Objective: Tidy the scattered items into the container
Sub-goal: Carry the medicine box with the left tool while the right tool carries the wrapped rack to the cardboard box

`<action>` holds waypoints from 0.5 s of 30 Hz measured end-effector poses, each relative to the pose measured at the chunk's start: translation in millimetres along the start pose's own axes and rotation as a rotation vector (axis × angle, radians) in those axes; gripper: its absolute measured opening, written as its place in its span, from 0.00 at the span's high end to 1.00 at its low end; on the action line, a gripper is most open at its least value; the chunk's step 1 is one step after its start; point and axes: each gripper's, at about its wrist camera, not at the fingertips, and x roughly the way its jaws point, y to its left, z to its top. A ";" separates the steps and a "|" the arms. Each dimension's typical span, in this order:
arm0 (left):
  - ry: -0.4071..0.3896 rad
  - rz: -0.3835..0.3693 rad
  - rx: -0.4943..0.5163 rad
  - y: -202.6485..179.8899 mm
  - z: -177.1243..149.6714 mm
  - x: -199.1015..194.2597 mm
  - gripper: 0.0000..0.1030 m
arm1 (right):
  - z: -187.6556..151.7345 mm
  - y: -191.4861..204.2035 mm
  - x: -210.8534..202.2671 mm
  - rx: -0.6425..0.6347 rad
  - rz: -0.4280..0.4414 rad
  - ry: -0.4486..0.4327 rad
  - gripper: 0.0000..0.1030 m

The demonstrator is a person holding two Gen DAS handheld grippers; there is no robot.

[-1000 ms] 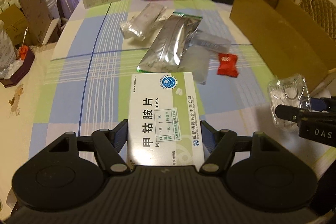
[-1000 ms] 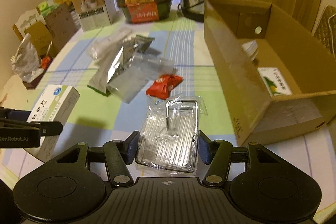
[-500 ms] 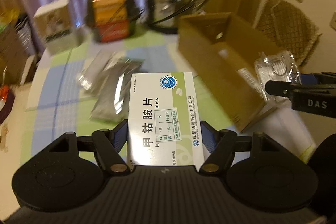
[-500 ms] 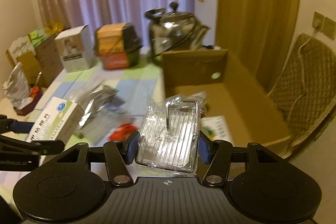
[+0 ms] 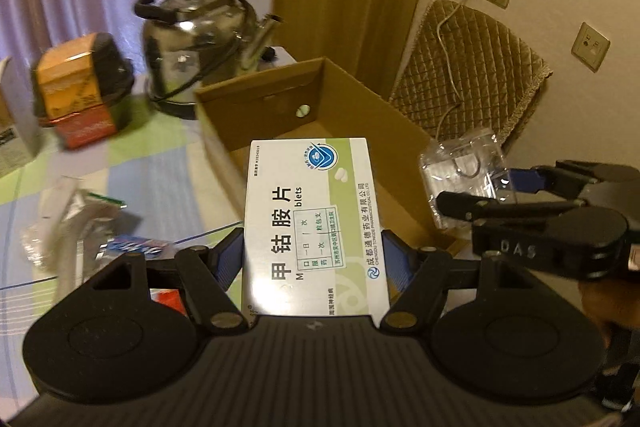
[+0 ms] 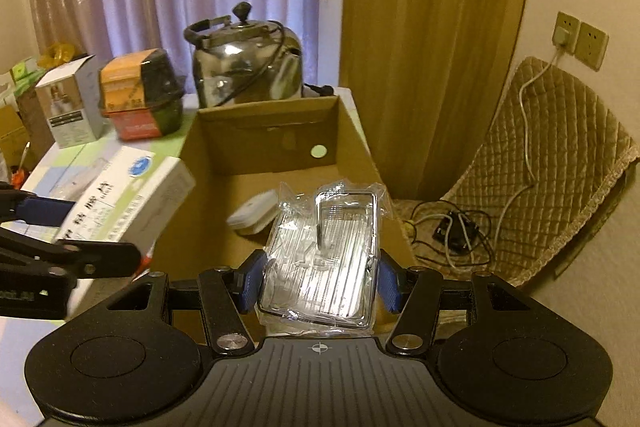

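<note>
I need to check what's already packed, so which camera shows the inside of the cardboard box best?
The right wrist view: the cardboard box floor shows, with a white case. In the left wrist view, the medicine box hides the floor.

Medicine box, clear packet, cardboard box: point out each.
medicine box (image 5: 312, 223): left wrist view, printed top face.
clear packet (image 6: 324, 263): right wrist view, ribbed middle.
cardboard box (image 6: 264, 143): right wrist view, inner far wall.

The cardboard box (image 6: 264, 163) stands on the counter (image 5: 132, 163), with the kettle (image 6: 248, 63) behind it and a padded chair (image 6: 552, 163) to its right. Inside the box lies what may be a small case (image 6: 254, 213). Left of the box, loose packets (image 5: 76, 223) lie on the counter. Two cartons (image 6: 104, 99) stand further back, left of the kettle.
</note>
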 end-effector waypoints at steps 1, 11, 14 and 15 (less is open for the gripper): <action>0.003 -0.001 -0.001 -2.1 2.3 6.5 0.35 | -0.1 -4.0 2.5 0.004 -0.003 0.002 0.43; 0.041 -0.006 0.007 -13.3 17.5 51.2 0.35 | -3.6 -28.3 21.5 0.054 -0.011 0.014 0.43; 0.051 -0.008 0.008 -15.1 18.5 58.3 0.35 | -5.1 -29.8 25.5 0.058 -0.010 0.019 0.43; 0.052 -0.008 0.003 -14.8 18.9 60.5 0.34 | -5.7 -30.6 27.0 0.060 -0.009 0.021 0.43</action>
